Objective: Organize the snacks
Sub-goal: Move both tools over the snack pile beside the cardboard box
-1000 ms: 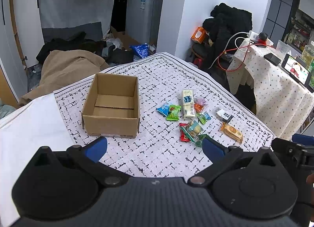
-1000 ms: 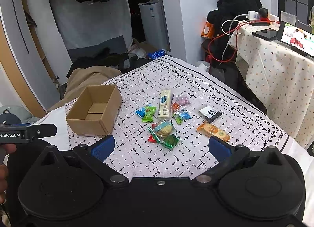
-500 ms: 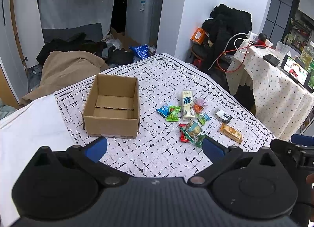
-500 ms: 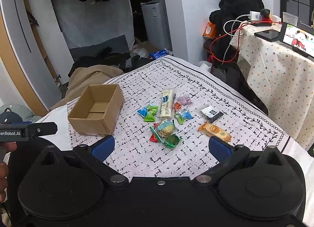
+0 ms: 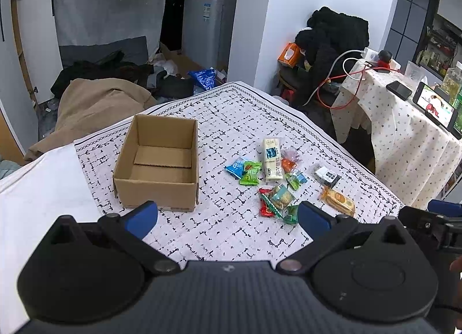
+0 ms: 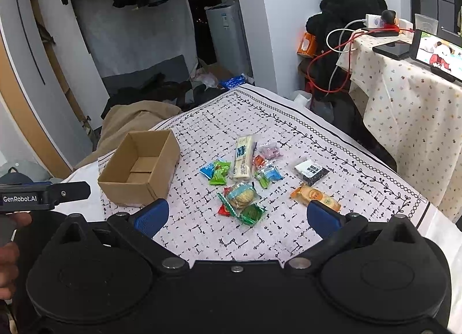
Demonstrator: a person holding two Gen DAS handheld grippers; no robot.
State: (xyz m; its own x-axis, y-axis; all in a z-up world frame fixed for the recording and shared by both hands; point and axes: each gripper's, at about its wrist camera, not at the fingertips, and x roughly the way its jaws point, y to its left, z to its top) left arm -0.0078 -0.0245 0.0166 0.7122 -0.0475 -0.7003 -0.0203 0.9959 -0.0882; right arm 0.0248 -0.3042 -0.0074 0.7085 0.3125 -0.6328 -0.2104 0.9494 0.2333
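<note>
An open, empty cardboard box (image 5: pixel 157 163) (image 6: pixel 138 168) stands on the patterned cloth at the left. To its right lie several snack packets: a long white bar (image 5: pixel 272 155) (image 6: pixel 243 157), a green packet (image 5: pixel 250 173) (image 6: pixel 219 172), a round biscuit pack (image 5: pixel 281 196) (image 6: pixel 242 195), a black-and-white packet (image 5: pixel 326 174) (image 6: pixel 311 171) and an orange packet (image 5: pixel 337 200) (image 6: pixel 314 196). My left gripper (image 5: pixel 228 218) is open and empty, held back from the table. My right gripper (image 6: pixel 237 217) is open and empty, near the table's front edge.
The patterned tablecloth (image 5: pixel 231 120) covers the table, with a white sheet (image 5: pixel 37 198) at the left. A side table (image 6: pixel 410 97) with phones and cables stands at the right. Clothes and a beige heap (image 5: pixel 95 103) lie on the floor behind.
Both grippers have drifted slightly; the view shifted a little. Nothing on the table has moved.
</note>
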